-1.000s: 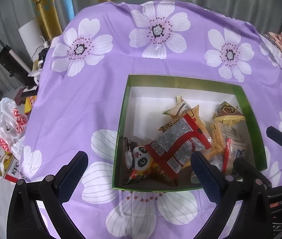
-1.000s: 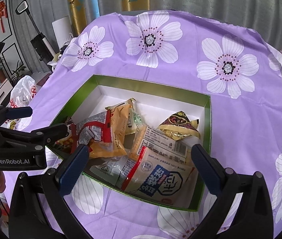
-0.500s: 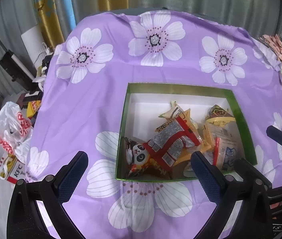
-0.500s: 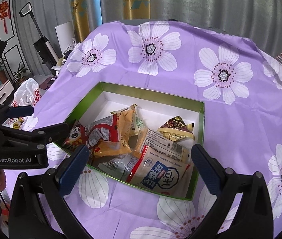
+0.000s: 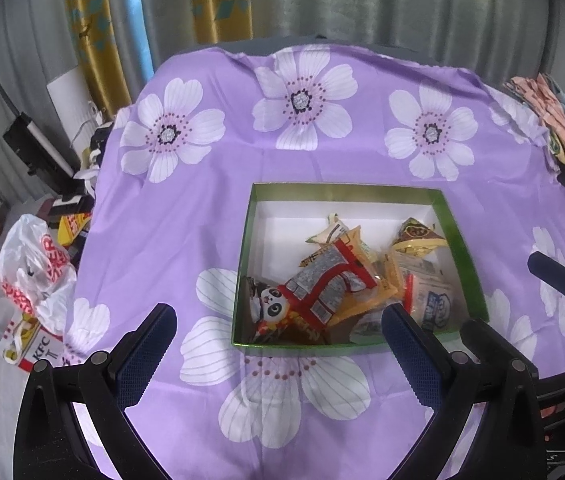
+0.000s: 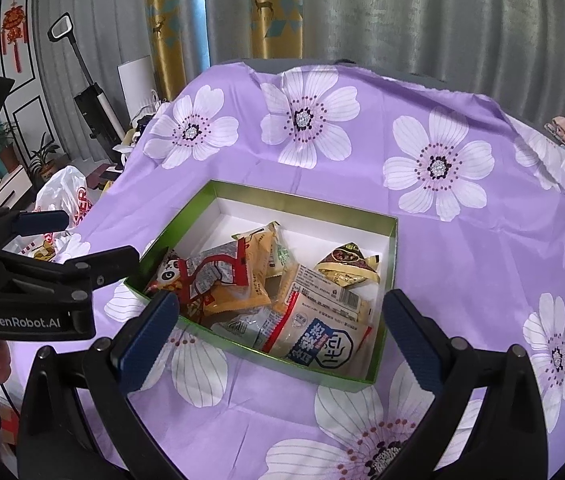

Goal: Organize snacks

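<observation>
Both tongs, the left gripper (image 5: 274, 332) and the right gripper (image 6: 278, 320), hang wide apart and empty above the near edge of the green box (image 6: 302, 204), where the snack packets (image 6: 242, 280) lie heaped together. Probably best to draw back slowly (clear of the rim) without snagging the purple cloth (image 5: 202, 220).

Left wrist cam sits above the near edge of the surface, tilted down and forward past its own wide-spread left claw (image 5: 278, 332), looking square onto the green box (image 5: 458, 236). Right wrist cam is a bit nearer, off to the right, so it sees the box (image 6: 392, 264) at an angle, framed by the right claw (image 6: 280, 318). Both share the box, purple cloth (image 5: 186, 216) and curtains (image 6: 422, 12); each sees the other claw at its edge
</observation>
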The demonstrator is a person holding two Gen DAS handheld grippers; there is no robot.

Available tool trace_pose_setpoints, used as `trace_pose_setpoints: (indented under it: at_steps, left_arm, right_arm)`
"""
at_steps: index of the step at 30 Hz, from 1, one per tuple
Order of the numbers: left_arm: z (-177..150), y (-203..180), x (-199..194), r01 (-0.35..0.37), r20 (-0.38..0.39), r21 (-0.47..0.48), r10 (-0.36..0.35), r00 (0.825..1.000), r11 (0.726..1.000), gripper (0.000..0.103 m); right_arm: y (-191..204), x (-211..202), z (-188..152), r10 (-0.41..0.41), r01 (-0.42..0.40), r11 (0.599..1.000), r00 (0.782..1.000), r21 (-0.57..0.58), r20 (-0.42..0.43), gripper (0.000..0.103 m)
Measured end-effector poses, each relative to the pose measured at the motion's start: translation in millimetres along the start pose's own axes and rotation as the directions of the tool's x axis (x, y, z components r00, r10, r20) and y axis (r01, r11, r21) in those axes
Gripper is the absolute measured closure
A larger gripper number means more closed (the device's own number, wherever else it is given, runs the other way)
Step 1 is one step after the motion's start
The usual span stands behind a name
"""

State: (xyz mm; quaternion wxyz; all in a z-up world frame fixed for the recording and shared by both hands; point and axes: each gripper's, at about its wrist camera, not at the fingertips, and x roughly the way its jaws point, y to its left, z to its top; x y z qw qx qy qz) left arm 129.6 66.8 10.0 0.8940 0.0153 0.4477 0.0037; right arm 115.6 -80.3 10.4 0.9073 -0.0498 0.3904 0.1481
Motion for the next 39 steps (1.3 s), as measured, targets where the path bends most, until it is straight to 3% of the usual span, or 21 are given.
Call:
trace_pose_setpoints:
  at_steps: [39]
  left_arm:
    - [-12,-18,-96,0.009,0.146,0.035,-0.014,0.989,0.999,0.001]
  right_arm:
    - [13,-98,-3,-0.038,0.042,0.999,0.99,-0.027,0.133,0.0]
